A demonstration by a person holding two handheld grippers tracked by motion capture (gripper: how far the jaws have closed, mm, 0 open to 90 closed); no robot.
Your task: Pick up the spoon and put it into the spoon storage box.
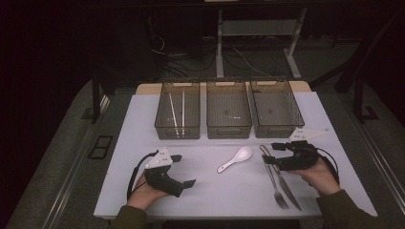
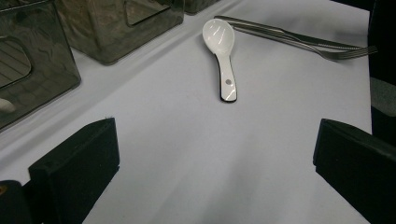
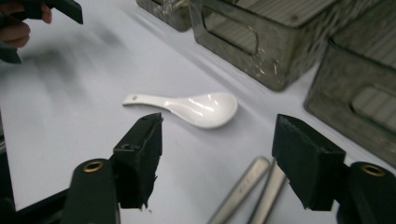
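The right gripper (image 3: 217,156), jaws gaping and empty, is hovering over 2 handles: fork (image 1: 274,179) and knife (image 1: 285,183), lying lengthwise, tips pointing toward the person.

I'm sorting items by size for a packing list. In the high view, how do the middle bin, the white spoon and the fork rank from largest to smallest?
1. Middle bin, clearly largest.
2. Fork, long and thin.
3. White spoon, shortest.
The bin lies farther from the camera, yet looks biggest.

My jaws are matt black; the spoon (image 3: 196,108) glossy white, the fork (image 2: 303,42) and knife (image 1: 288,183) brushed metal.
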